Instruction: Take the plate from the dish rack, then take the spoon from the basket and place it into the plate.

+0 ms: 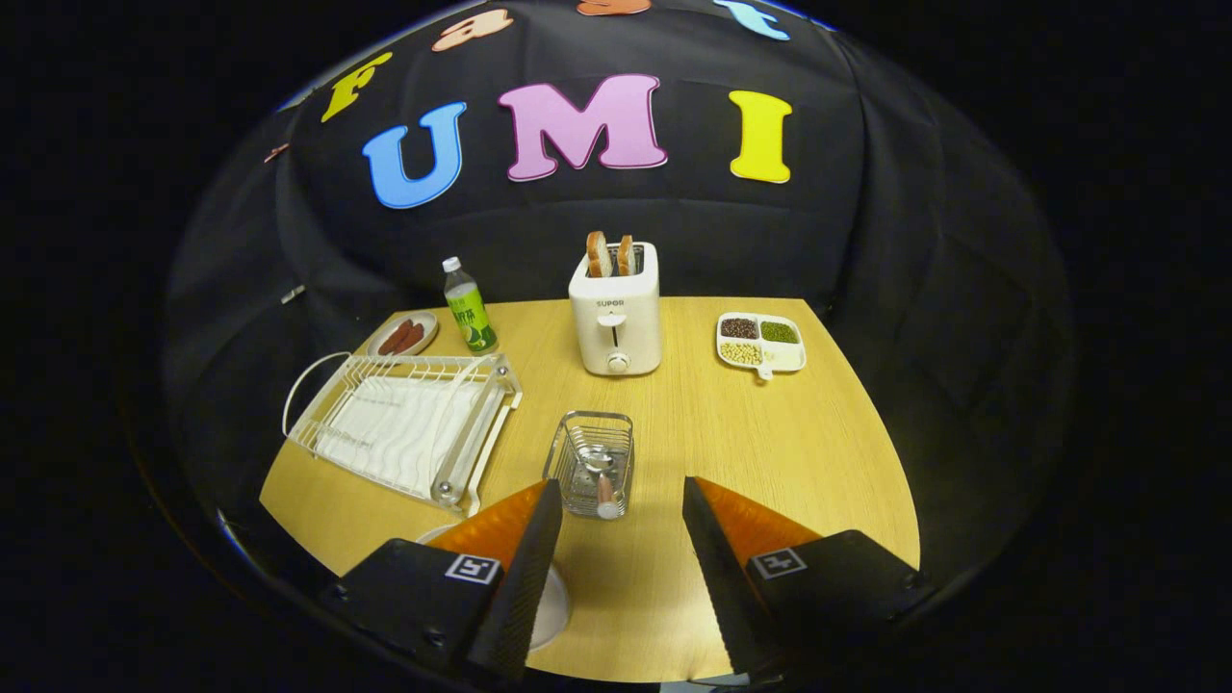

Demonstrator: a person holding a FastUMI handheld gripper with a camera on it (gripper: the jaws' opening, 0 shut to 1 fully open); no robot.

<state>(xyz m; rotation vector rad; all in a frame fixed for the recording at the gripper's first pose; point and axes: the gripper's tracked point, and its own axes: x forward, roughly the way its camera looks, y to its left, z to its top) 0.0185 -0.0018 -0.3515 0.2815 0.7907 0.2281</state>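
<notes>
My gripper (621,500) is open above the near part of the wooden table, with nothing between its fingers. Just ahead of the fingertips stands a small wire basket (590,460) holding the spoon (603,481), whose handle end pokes out toward me. A white plate (552,604) lies flat on the table under and beside the left finger, mostly hidden by it. The white dish rack (404,423) sits to the left of the basket and holds no plate.
A white toaster (616,308) with two bread slices stands beyond the basket. A green-labelled bottle (469,306) and a small plate of sausages (402,336) are behind the rack. A divided dish of beans (760,343) is at the back right. The table's edge curves close on the right.
</notes>
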